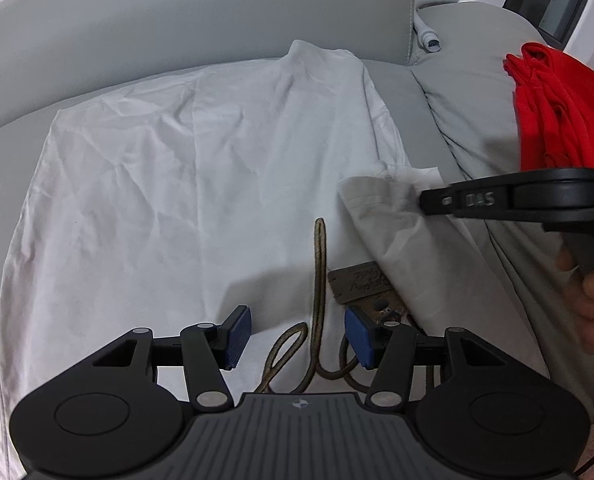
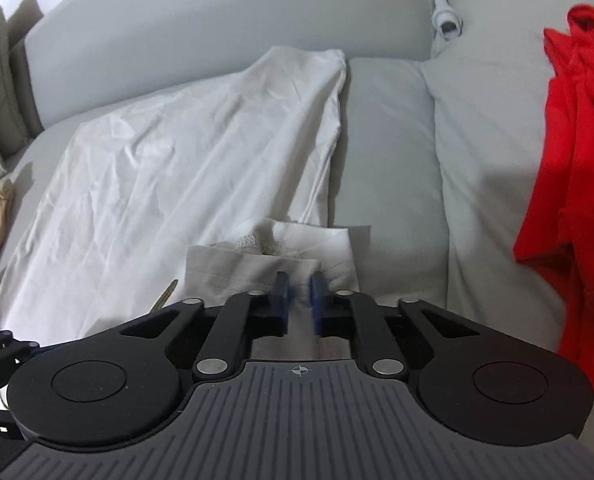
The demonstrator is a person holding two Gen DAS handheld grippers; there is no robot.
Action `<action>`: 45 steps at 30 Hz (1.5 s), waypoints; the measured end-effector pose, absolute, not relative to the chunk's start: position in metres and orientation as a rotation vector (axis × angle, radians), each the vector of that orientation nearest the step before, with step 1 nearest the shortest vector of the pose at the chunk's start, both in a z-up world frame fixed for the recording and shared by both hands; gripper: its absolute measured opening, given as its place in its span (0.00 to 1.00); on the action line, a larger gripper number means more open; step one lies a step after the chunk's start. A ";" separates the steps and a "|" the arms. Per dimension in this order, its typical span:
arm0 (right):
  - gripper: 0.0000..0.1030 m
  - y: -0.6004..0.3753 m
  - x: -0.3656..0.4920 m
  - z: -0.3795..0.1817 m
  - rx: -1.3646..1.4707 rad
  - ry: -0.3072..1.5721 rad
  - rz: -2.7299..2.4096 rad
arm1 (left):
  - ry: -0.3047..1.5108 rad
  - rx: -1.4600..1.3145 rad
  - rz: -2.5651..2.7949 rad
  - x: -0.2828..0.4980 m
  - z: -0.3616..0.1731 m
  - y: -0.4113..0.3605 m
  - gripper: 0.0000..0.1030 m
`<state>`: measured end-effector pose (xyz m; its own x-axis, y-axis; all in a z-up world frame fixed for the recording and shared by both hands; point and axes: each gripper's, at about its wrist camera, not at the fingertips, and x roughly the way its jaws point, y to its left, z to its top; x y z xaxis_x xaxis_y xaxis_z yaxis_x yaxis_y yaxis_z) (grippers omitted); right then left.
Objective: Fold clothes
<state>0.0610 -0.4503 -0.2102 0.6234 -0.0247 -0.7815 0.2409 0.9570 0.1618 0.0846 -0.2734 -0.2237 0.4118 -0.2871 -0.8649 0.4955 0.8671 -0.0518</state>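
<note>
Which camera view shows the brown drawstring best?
The left wrist view: the brown drawstring lies in full on the white trousers, between the open left gripper pads. The right wrist view shows only its tip.

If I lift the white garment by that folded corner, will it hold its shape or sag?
The white garment will probably sag: it is thin, creased and follows the sofa cushion. It looks light. The drawcord would likely dangle. The right gripper pinches only one corner, so the rest should trail.
</note>
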 end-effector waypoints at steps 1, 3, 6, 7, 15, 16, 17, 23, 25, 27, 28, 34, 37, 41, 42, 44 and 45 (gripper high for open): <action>0.01 -0.450 0.057 -0.203 0.256 0.865 -0.173 | 1.034 0.224 -0.495 0.084 -0.222 -0.273 0.50; 0.01 -0.452 0.051 -0.194 0.253 0.843 -0.195 | 1.015 0.227 -0.500 0.080 -0.214 -0.271 0.50; 0.01 -0.459 0.028 -0.167 0.230 0.780 -0.282 | 0.993 0.228 -0.510 0.076 -0.206 -0.270 0.50; 0.01 -0.465 0.012 -0.154 0.231 0.749 -0.334 | 0.984 0.226 -0.515 0.073 -0.202 -0.270 0.50; 0.01 -0.505 -0.067 -0.158 0.281 0.803 -0.628 | 0.994 0.267 -0.573 0.041 -0.200 -0.279 0.51; 0.02 -0.507 -0.068 -0.164 0.289 0.824 -0.630 | 0.999 0.275 -0.577 0.036 -0.201 -0.279 0.51; 0.02 -0.510 -0.070 -0.173 0.291 0.850 -0.636 | 1.001 0.286 -0.576 0.032 -0.202 -0.279 0.51; 0.35 -0.503 -0.074 -0.175 0.271 0.879 -0.647 | 1.006 0.320 -0.558 0.026 -0.203 -0.270 0.51; 0.39 -0.498 -0.077 -0.169 0.259 0.864 -0.640 | 1.005 0.311 -0.552 0.027 -0.201 -0.267 0.51; 0.39 -0.481 -0.079 -0.164 0.257 0.860 -0.580 | 1.000 0.307 -0.558 0.024 -0.199 -0.266 0.51; 0.39 -0.470 -0.078 -0.163 0.264 0.869 -0.533 | 0.997 0.307 -0.564 0.023 -0.198 -0.266 0.50; 0.09 -0.424 -0.063 -0.193 0.397 1.053 -0.312 | 0.991 0.366 -0.640 0.004 -0.198 -0.267 0.43; 0.10 -0.406 -0.063 -0.215 0.313 1.143 -0.339 | 1.060 0.424 -0.710 -0.009 -0.209 -0.269 0.31; 0.14 -0.398 -0.069 -0.214 0.245 1.320 -0.377 | 1.081 0.472 -0.731 -0.028 -0.212 -0.267 0.24; 0.14 -0.398 -0.077 -0.210 0.248 1.346 -0.375 | 1.089 0.482 -0.732 -0.030 -0.210 -0.266 0.23; 0.17 -0.402 -0.086 -0.209 0.307 1.370 -0.382 | 1.104 0.502 -0.735 -0.035 -0.205 -0.265 0.24; 0.17 -0.406 -0.094 -0.208 0.363 1.388 -0.386 | 1.106 0.504 -0.728 -0.037 -0.201 -0.261 0.25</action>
